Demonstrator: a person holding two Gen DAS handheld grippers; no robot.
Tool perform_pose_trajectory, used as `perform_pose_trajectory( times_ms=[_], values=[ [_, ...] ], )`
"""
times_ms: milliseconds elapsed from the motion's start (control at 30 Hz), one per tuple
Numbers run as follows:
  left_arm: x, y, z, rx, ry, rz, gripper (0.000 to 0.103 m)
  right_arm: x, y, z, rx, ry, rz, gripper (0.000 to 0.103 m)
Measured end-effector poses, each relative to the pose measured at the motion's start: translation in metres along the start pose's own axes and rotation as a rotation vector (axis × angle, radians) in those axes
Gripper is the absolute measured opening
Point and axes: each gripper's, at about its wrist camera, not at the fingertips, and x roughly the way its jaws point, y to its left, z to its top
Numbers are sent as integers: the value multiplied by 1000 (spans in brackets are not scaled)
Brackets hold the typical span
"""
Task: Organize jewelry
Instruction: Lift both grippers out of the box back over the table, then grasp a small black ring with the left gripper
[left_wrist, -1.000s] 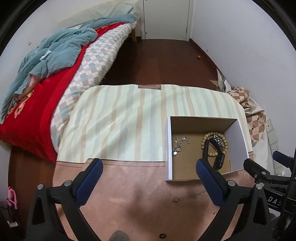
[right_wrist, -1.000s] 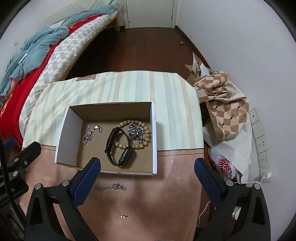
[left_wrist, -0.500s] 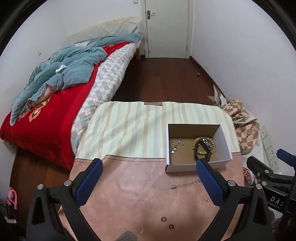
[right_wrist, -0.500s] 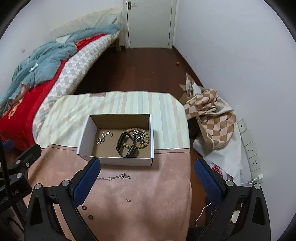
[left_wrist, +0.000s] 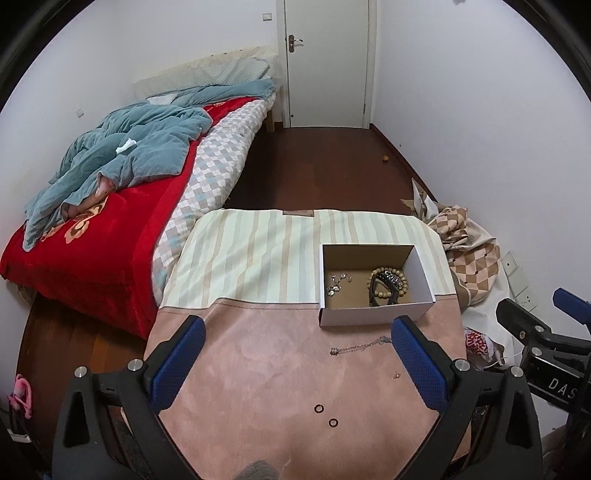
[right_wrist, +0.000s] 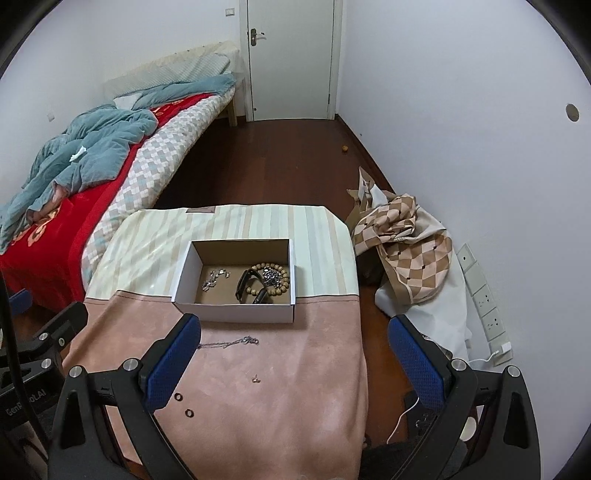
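A white cardboard box (left_wrist: 373, 317) (right_wrist: 236, 312) stands on the cloth-covered table. Inside lie a bead bracelet (left_wrist: 388, 282) (right_wrist: 275, 277), a black band (right_wrist: 245, 282) and a small silver chain (left_wrist: 338, 282) (right_wrist: 214, 278). On the pink cloth in front of the box lie a silver necklace (left_wrist: 360, 347) (right_wrist: 231, 342), a small earring (left_wrist: 397, 375) (right_wrist: 255, 378) and two dark rings (left_wrist: 326, 415) (right_wrist: 183, 404). My left gripper (left_wrist: 295, 362) and right gripper (right_wrist: 293, 358) are both open and empty, held above the table's near side.
A bed (left_wrist: 122, 206) with a red cover and blue blanket lies to the left. A checkered cloth bundle (right_wrist: 406, 243) lies on the floor by the right wall. A white door (left_wrist: 327, 62) stands shut at the far end.
Both grippers have pulled up and back from the box, so the whole table, the rings and more of the room are in view. Both stay open.
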Motion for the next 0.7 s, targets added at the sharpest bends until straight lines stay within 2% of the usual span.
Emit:
perform_pose_trajectory(
  times_ms=[133,367,400,467,500,533,700],
  values=[
    [10,6,-12,-17,24,13,103,13,0,-17,6,45,22,102],
    [56,14,-61,10,173,65,103,66,-3,-72,53,191,58,102],
    [64,13,-70,19,195,72,103,75,-5,-83,65,212,66,100],
    [81,13,-86,34,239,80,103,86,-7,-96,76,238,69,84],
    [88,12,-92,36,258,82,103,95,-9,-103,79,261,71,69],
    [98,12,-99,36,285,81,103,102,-10,-109,86,281,74,65],
    [132,5,-122,19,376,12,102,126,-16,-125,107,335,77,65]
  ],
)
